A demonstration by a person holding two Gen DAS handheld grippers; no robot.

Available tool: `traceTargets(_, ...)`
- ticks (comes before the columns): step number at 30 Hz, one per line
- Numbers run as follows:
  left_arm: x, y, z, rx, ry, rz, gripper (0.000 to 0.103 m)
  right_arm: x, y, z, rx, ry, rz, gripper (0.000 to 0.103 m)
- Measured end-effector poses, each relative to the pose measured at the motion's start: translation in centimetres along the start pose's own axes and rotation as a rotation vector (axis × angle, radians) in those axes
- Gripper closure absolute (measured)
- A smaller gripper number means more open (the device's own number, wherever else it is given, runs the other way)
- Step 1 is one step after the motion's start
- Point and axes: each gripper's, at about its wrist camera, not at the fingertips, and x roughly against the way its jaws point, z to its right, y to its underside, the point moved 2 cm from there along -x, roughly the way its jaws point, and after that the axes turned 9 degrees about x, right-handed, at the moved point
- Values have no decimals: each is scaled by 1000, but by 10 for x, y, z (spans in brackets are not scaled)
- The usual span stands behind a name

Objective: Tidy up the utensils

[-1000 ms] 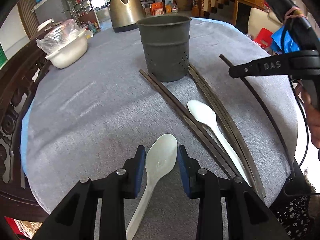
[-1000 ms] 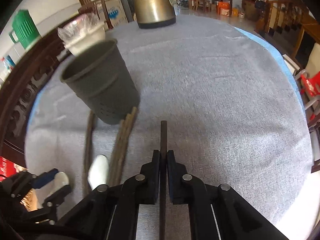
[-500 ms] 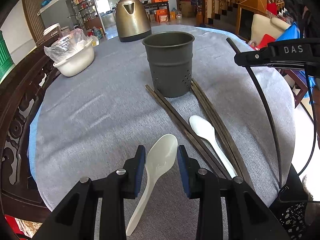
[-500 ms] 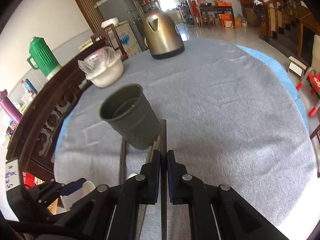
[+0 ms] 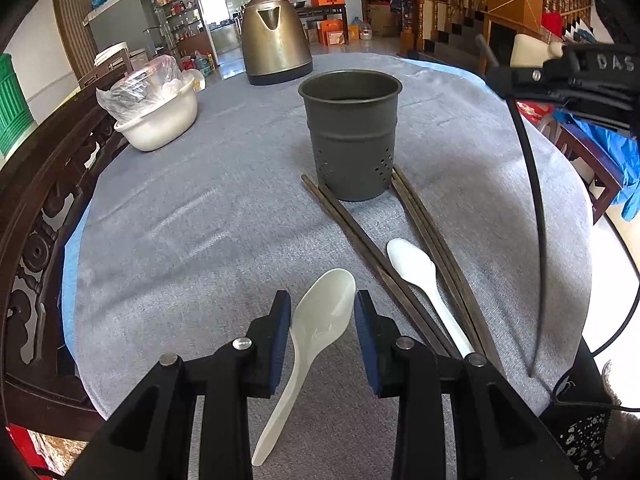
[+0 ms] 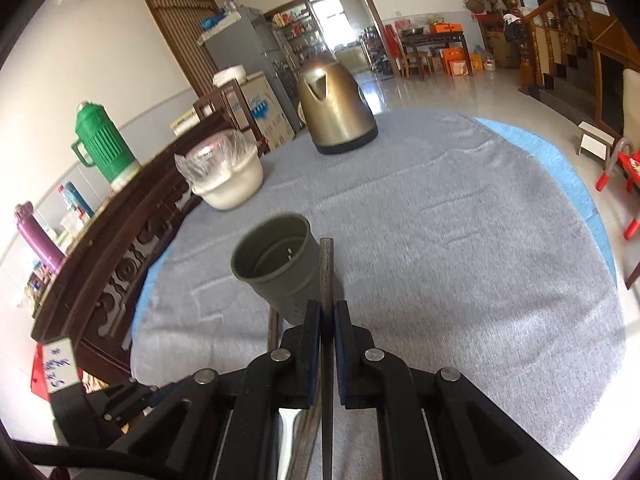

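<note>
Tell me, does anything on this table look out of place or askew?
Nothing is spilled or broken. The utensil holder stands upright but empty, while dark chopsticks lie splayed at its base and a white spoon lies among them. A second white spoon sits between the left hand-held gripper pads.

Left wrist view: held white spoon (image 5: 316,332), whether the pads actually press on its bowl can't be told. Lying spoon (image 5: 420,280) handle end hidden behind the left gripper (image 5: 322,316) frame. Right wrist view: held chopstick (image 6: 326,280) lower end cut by the frame edge; tabletop chopsticks (image 6: 274,324) mostly hidden behind the gripper body.
</note>
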Motion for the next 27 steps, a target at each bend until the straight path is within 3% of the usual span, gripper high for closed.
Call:
traceTargets(5, 11, -19, -8, 44, 64, 33, 69, 18, -17, -1, -20, -11, 103, 96)
traceTargets(9, 26, -53, -23, 115, 143, 80, 77, 37, -37, -3, -33, -13, 207, 96)
traceTargets(13, 39, -92, -35, 176, 216, 138, 77, 51, -62, -5, -55, -8, 300, 96)
traceTargets(19, 46, -139, -38, 197, 243, 198, 77, 59, -97, -5, -93, 5, 393, 96)
traceTargets(24, 39, -136, -50, 214, 218, 189, 77, 65, -115, 1, -146, 3, 458, 96)
traceTargets(27, 15, -115, -57, 204, 209, 82, 77, 57, -121, 1, -140, 32, 464, 96)
